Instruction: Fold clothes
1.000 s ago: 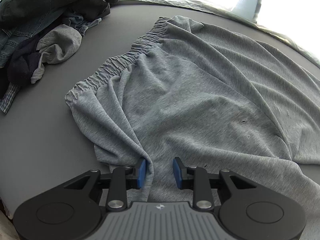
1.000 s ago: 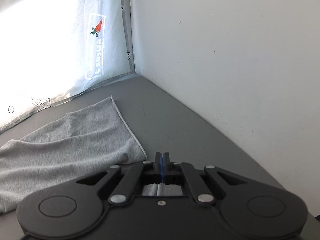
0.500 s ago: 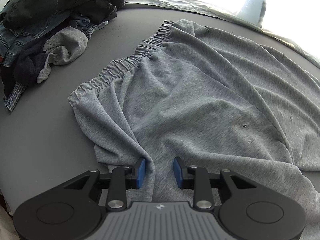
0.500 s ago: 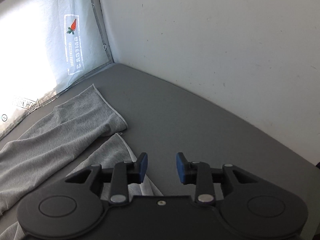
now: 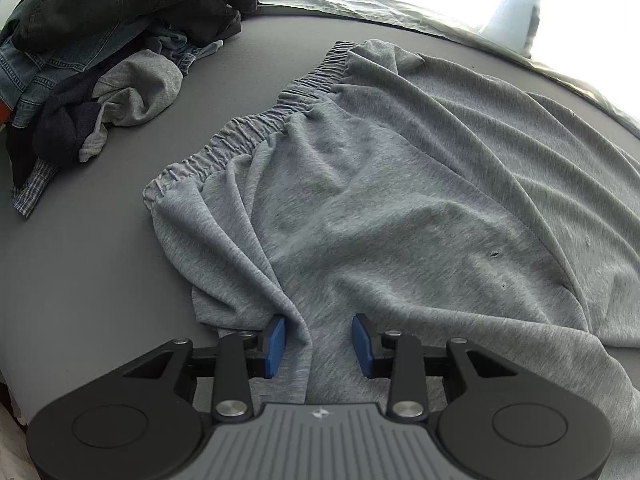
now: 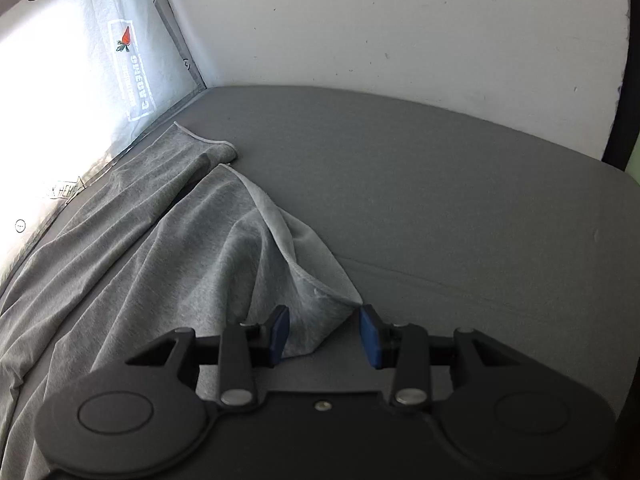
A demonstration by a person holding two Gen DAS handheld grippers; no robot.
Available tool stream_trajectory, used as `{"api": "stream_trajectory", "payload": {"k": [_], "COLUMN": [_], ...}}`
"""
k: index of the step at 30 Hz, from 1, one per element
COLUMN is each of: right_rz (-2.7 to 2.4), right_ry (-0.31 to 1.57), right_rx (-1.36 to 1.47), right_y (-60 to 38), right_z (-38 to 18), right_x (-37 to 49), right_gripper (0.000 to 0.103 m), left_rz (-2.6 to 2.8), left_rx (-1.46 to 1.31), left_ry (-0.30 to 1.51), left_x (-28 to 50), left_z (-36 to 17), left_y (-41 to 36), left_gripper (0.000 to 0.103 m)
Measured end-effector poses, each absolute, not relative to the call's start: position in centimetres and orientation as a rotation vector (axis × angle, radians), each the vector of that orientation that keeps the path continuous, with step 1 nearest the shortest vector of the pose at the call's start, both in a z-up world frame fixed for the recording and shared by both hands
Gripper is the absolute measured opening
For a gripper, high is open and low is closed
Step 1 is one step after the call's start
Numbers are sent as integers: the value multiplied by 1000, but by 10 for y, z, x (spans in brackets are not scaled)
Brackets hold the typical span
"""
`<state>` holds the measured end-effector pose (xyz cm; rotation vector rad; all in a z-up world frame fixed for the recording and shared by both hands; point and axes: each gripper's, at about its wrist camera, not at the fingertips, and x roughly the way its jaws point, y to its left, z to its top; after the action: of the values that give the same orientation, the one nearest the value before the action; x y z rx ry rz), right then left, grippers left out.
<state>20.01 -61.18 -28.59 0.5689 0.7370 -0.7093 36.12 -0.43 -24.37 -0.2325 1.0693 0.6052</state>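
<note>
Grey sweatpants (image 5: 400, 200) lie spread on the grey surface (image 5: 80, 260), with the elastic waistband (image 5: 256, 120) at the upper left. My left gripper (image 5: 319, 342) sits low over the near edge of the pants. Its jaws are opening, with a ridge of the fabric between them that brushes the left pad (image 5: 276, 340). In the right wrist view both pant legs (image 6: 180, 260) run off to the left. My right gripper (image 6: 324, 334) stands open, and the near leg's cuff (image 6: 316, 292) lies loose between its pads.
A pile of dark, denim and grey clothes (image 5: 100, 40) sits at the far left. A white wall (image 6: 400, 20) bounds the surface on the right. A bright translucent sheet with a carrot print (image 6: 60, 80) runs along the far side.
My right gripper went from shut to open, let go of the cuff and drew back, so the near leg now lies in front. My left gripper's jaws have spread slightly.
</note>
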Motion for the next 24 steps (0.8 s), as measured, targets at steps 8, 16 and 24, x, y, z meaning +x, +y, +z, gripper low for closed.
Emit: {"api": "stream_trajectory", "payload": {"k": [8, 16, 24], "right_rz": [-777, -866, -881], "right_ry": [596, 703, 799], "right_rx": [506, 581, 556], "right_y": [-654, -694, -665], "right_z": [-221, -231, -264], "right_x": [194, 179, 176], "right_gripper": [1, 1, 34], "left_rz": [587, 565, 532], "left_rx": [-266, -264, -356], "left_ry": [1056, 1049, 988], "left_x": [356, 354, 316], "left_z": [-244, -244, -223], "left_y": [1, 0, 19], "left_gripper": [43, 45, 48]}}
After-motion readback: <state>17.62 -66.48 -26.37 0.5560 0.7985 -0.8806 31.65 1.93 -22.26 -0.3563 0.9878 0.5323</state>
